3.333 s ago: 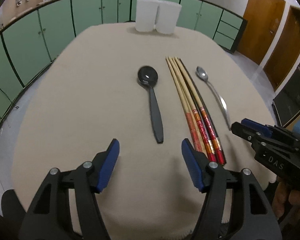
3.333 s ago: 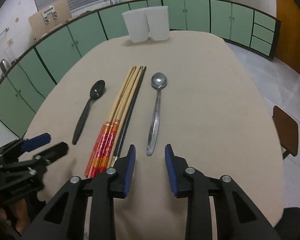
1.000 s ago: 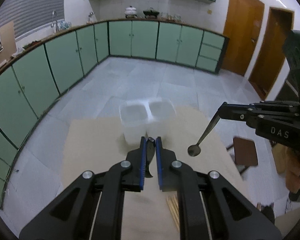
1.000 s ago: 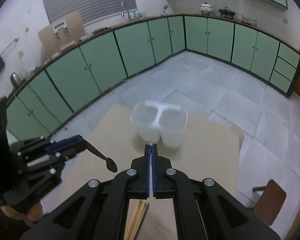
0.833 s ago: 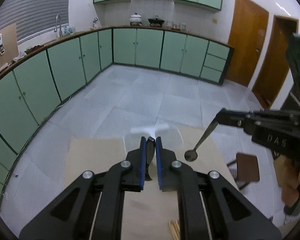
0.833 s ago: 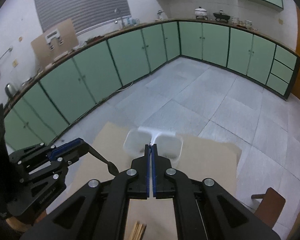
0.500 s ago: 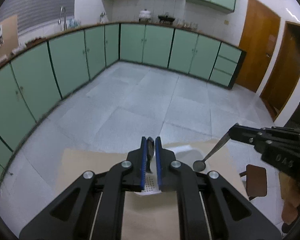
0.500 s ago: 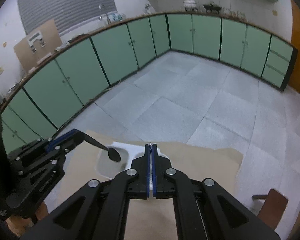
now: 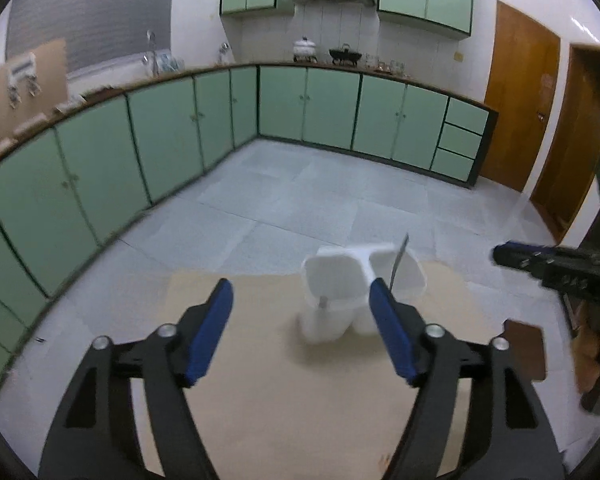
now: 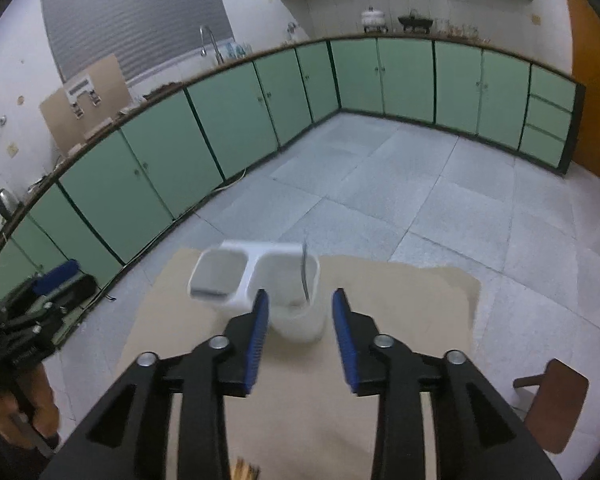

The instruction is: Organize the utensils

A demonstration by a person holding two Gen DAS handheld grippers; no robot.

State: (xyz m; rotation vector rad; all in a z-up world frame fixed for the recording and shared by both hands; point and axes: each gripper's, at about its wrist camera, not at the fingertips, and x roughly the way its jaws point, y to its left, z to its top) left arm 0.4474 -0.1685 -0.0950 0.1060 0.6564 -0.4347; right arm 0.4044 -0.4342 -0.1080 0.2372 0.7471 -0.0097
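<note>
Both spoons gone from the jaws since half a second ago, dropped into the white twin-cup holder. Left gripper just opened wide, nothing between its pads; right gripper just parted to a moderate gap, likewise empty. One metal spoon in the right cup, standing near upright, handle tip up. In the left cup, only a grey stub (blurred). One holder, two cups, at the far end of the beige table.
</note>
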